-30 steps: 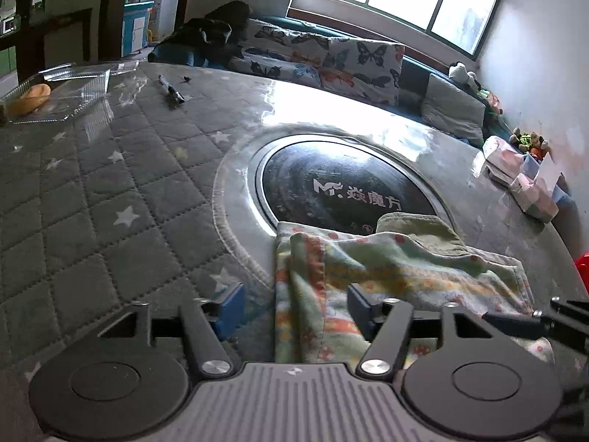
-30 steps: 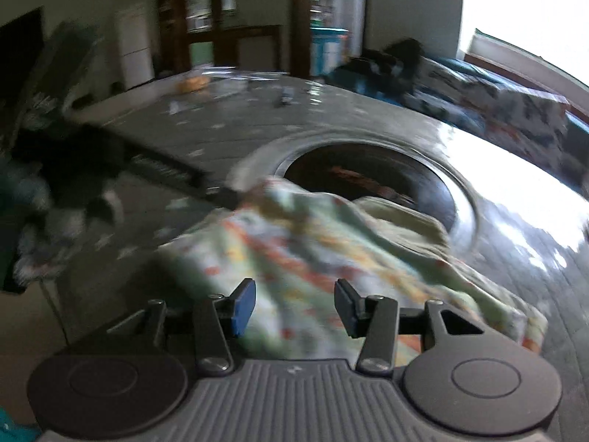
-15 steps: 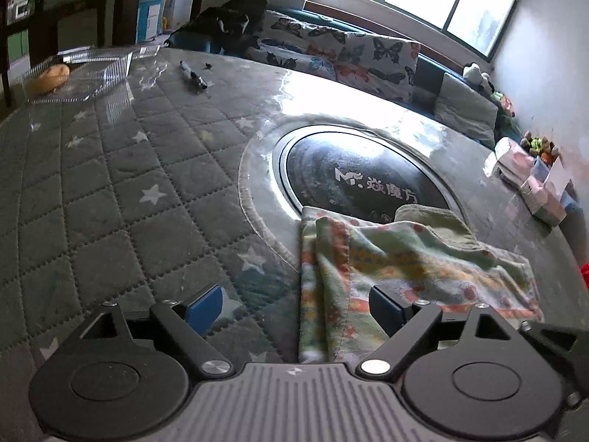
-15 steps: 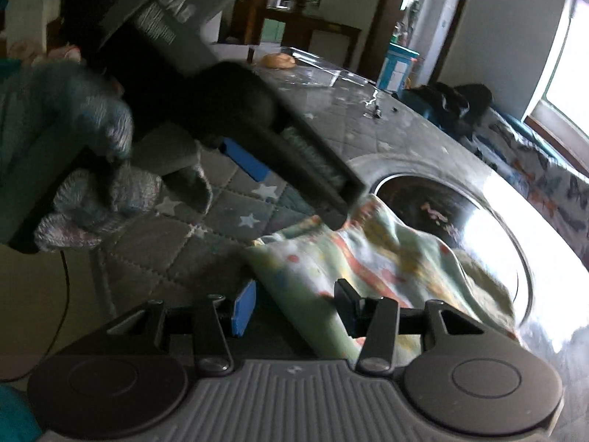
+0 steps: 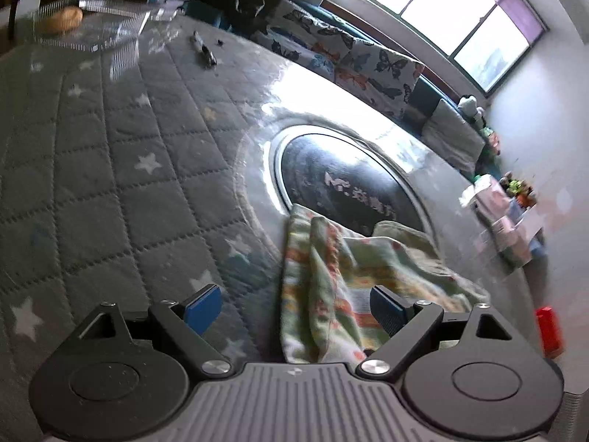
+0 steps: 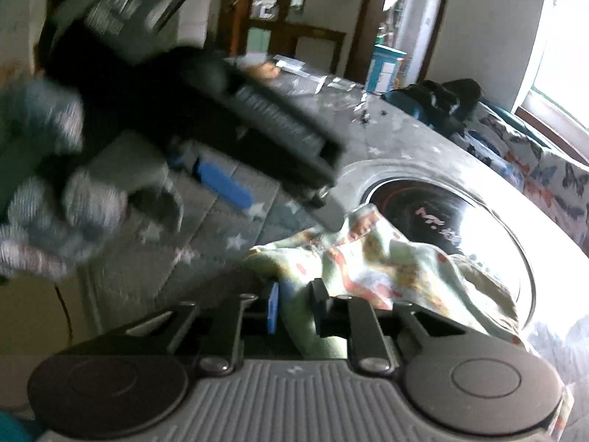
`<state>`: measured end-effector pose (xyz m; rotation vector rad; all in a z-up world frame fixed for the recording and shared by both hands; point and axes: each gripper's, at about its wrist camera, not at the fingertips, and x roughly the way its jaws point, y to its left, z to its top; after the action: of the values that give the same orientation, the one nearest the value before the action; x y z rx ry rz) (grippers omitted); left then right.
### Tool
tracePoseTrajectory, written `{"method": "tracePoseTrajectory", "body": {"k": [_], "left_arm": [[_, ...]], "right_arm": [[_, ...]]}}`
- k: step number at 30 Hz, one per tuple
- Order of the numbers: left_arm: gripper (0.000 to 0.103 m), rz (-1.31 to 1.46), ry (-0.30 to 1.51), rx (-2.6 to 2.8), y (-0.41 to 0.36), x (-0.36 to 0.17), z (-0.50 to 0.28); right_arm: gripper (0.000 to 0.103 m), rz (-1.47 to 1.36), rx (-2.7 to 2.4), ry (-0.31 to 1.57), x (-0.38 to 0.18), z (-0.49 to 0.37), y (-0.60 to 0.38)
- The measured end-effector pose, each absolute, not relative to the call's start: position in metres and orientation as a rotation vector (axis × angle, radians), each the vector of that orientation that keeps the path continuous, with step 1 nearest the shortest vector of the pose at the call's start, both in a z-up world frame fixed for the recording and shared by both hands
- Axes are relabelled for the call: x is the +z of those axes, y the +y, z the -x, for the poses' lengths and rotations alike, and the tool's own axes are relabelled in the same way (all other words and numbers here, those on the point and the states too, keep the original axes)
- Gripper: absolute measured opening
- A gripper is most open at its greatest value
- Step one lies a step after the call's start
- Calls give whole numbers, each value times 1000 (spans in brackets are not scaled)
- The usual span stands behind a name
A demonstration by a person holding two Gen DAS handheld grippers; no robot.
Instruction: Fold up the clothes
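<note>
Your right claw [image 6: 294, 307] has just closed on the near edge of the patterned garment [image 6: 371, 254], the pale green cloth pinched between its blue pad and black finger. Your left claw [image 5: 296, 307] has just spread wide; the garment's [image 5: 324, 287] folded left edge lies between its fingers, the blue pad [image 5: 202, 307] well clear of the fabric and the right finger over the cloth, though you cannot tell whether it touches.

The garment, striped in orange, green and cream, lies bunched on the grey quilted table [image 5: 110, 169] with its white stars, its far end draped over the rim of the round dark glass inset [image 5: 342, 180] at the table's centre.

In the right wrist view, your gloved hand [image 6: 44, 199] holds the left claw's body just above the garment's far corner, blurred.

At the table's far edge sit a clear plastic tray [image 5: 84, 25] holding something bread-coloured and a small dark object [image 5: 204, 53]. A butterfly-print sofa [image 5: 353, 55] stands under the window [image 5: 441, 11].
</note>
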<state>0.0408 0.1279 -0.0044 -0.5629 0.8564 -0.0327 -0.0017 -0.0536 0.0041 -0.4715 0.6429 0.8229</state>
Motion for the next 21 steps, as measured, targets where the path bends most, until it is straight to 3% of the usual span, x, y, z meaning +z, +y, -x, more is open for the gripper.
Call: {"method": "tracePoseTrajectory", "body": {"k": [9,12,14,16,19,21], "left_arm": [[86,752,900,-114,116,-13,-56],[71,793,921,-120,113,-21,-64],[56,830,927,-125,115,-26,-67],[35,849,942,-133,115,-31,-69],[20,837,950,-130,113,-35,-69],[18,825,951,-126,113,-34,-69]], "right_arm": [[13,332,808,628,32,-9,-89],[12,316,819,630,32,-6,-96],[12,306,826,632,32,-4,-101],[13,291,834,641,32,-4,-106],[19,256,836,659,29,-6,-114],[28,212,823,666,30,-6,-127]]}}
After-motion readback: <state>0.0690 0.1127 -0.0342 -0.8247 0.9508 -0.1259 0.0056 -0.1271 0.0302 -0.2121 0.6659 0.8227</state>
